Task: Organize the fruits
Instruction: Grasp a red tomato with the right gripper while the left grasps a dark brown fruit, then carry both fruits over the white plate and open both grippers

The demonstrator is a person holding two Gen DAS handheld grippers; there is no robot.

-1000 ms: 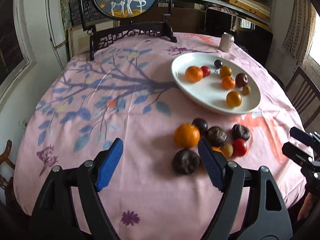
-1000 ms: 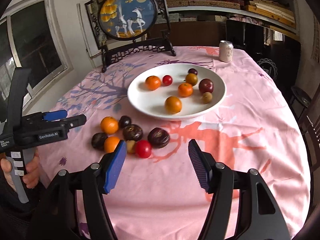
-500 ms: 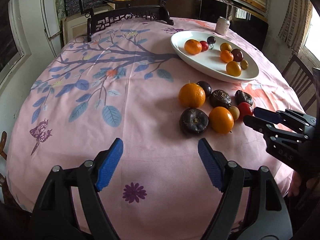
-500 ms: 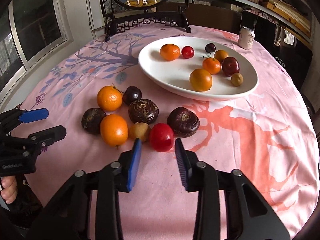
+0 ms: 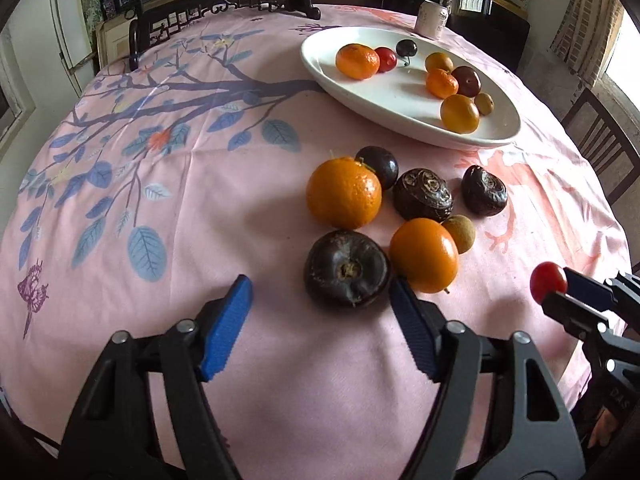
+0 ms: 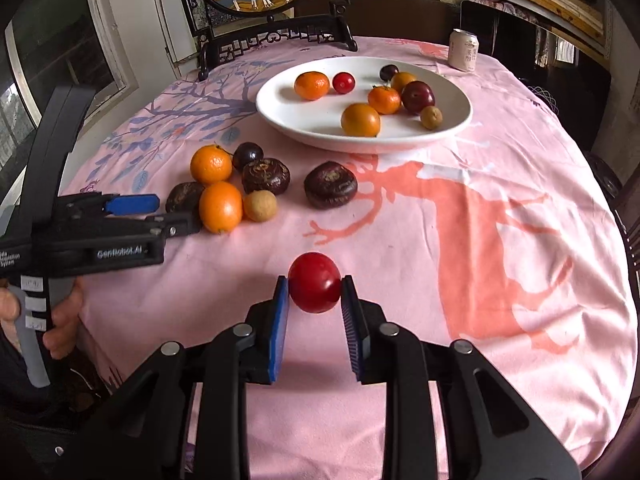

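The right tongs (image 6: 315,294) have closed on the red fruit (image 6: 315,287) and lifted it off the desk (image 6: 520,184), ready for the white plate (image 6: 280,116), while the left tongs (image 5: 320,316) have come, spread wide, up to the dark fruit (image 5: 346,268).

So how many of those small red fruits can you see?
2. One red fruit is clamped in the right gripper above the tablecloth; the other lies on the white plate. None seems hidden.
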